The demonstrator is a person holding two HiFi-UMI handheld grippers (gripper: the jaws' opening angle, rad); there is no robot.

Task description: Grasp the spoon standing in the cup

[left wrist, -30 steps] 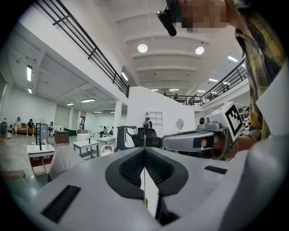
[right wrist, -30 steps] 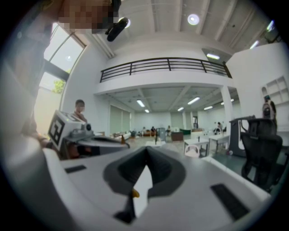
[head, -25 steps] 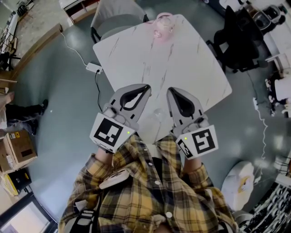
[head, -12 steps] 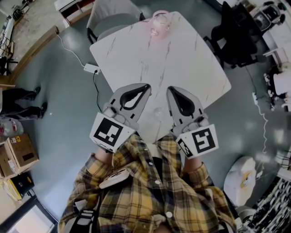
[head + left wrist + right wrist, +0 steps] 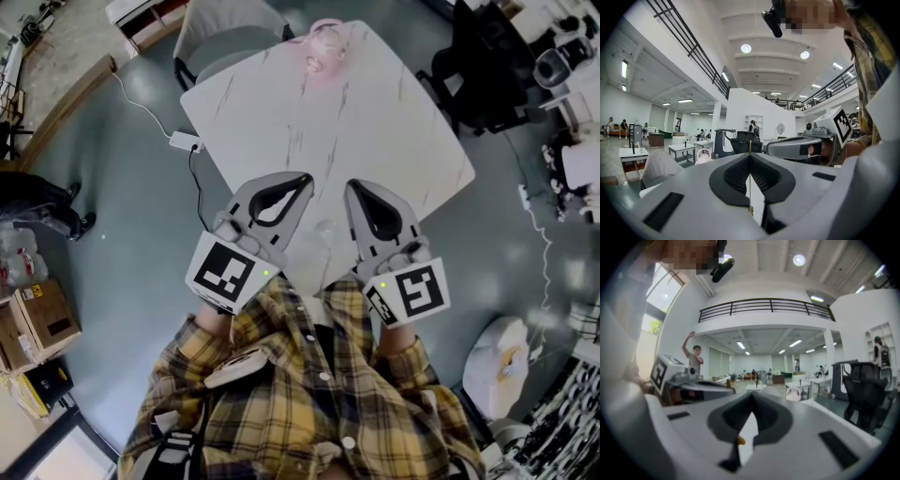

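A pink cup (image 5: 325,49) stands at the far edge of the white marble table (image 5: 394,131); something pale sits in it, too small to tell as a spoon. Both grippers are held close to my body at the table's near corner, far from the cup. My left gripper (image 5: 307,178) is shut, its jaw tips together with nothing between them, as the left gripper view (image 5: 750,153) also shows. My right gripper (image 5: 352,185) is likewise shut and empty, its jaws meeting at the tip in the right gripper view (image 5: 753,394).
A grey chair (image 5: 230,28) stands behind the table's far left side and a black office chair (image 5: 483,66) at its right. A white power strip (image 5: 183,142) with a cable lies on the floor at the left. A faint clear object (image 5: 325,230) sits between the grippers.
The grippers keep their place and stay shut. The head view has drifted slightly, and a person's legs at the left edge have moved.
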